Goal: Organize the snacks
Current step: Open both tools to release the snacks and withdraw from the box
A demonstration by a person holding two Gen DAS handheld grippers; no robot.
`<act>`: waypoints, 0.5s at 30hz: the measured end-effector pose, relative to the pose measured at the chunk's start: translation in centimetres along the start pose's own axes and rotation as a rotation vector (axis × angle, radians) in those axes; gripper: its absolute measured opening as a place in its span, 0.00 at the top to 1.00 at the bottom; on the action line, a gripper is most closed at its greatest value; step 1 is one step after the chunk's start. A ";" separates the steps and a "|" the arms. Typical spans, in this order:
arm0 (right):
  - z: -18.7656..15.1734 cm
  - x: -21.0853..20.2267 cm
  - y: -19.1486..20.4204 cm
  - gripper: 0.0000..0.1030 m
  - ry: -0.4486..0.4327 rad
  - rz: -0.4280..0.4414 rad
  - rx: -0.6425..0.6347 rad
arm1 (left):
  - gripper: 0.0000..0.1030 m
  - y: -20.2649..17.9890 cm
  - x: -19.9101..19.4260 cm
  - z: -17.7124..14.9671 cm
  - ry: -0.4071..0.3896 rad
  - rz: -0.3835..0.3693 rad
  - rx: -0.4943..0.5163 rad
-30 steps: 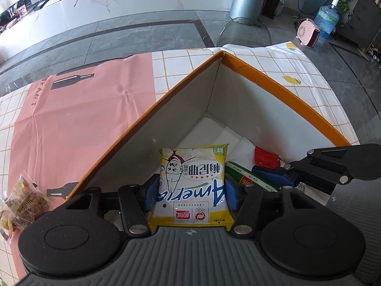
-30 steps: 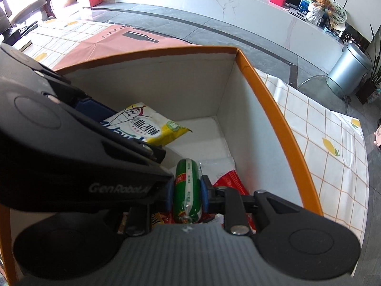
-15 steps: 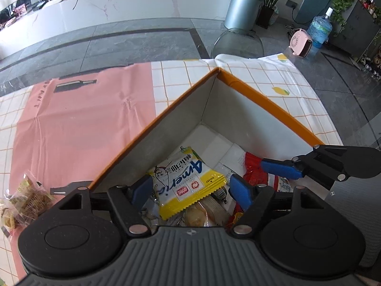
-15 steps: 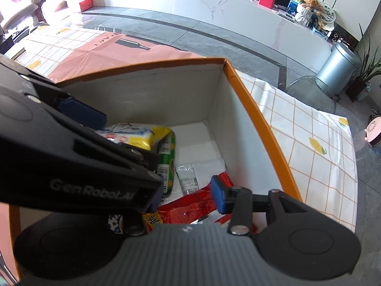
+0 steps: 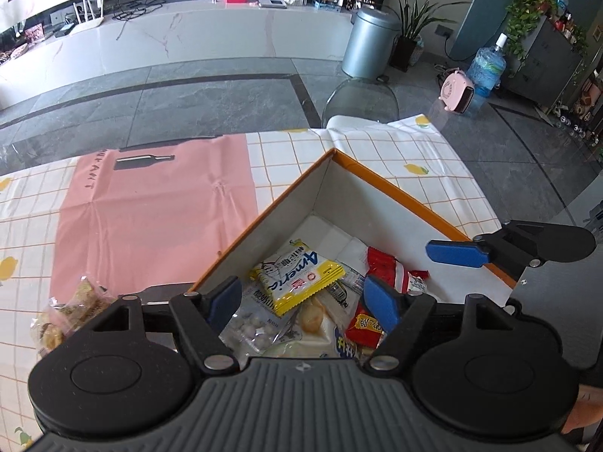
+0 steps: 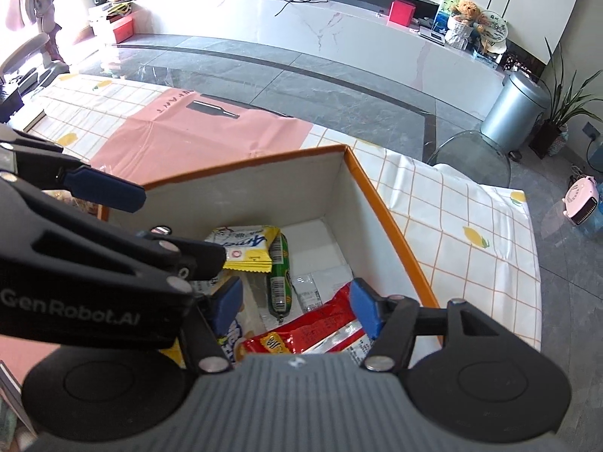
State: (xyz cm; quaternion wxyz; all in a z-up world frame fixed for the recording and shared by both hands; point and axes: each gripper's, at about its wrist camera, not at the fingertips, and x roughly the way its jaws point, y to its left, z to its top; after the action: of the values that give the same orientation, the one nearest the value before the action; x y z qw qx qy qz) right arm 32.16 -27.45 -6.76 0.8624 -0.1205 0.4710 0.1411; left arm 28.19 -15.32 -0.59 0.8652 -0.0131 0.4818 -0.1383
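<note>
Glossy plastic snack packets (image 5: 297, 277), matt cardboard box (image 5: 392, 188) (orange-edged), cloth tablecloth (image 5: 377, 150)

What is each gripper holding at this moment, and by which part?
Nothing. The left gripper and right gripper both hang open above the box; the yellow packet and green sausage lie loose inside it.

both grippers, left (image 5: 303, 297) and right (image 6: 296, 303), hang side by side, fingers spread, empty.

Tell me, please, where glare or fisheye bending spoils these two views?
Left wrist view: sharp, evenly lit; fisheye bends the box rim and floor lines. Right wrist view: blown-out glare at upper left and on the white counter; the left gripper blocks part of the box interior.
</note>
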 end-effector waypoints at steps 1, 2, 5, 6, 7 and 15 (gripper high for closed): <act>0.0 -0.5 0.2 0.36 0.007 -0.007 0.005 | 0.16 0.3 -0.7 -0.2 -0.008 0.004 -0.002; 0.0 -1.0 0.4 0.36 0.009 -0.004 0.011 | 0.16 0.6 -1.7 -0.6 -0.018 0.005 -0.002; -0.4 -2.7 1.2 0.34 0.001 0.011 0.024 | 0.16 1.7 -4.1 -1.7 -0.048 0.013 -0.005; -0.5 -3.2 1.7 0.34 0.002 0.010 0.027 | 0.16 2.2 -5.1 -2.1 -0.056 0.018 -0.005; -0.7 -3.8 2.1 0.34 0.003 0.011 0.027 | 0.16 2.6 -5.9 -2.6 -0.065 0.023 -0.008; -2.8 -7.7 7.5 0.34 -0.078 0.131 0.036 | 0.16 7.2 -11.1 -7.0 -0.102 0.086 -0.044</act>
State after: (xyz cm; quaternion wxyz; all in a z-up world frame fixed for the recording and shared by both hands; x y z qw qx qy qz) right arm 23.30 -22.42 -2.27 0.8711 -0.0685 0.4462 0.1934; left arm 18.43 -4.81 3.78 0.8932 -0.0184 0.4402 -0.0896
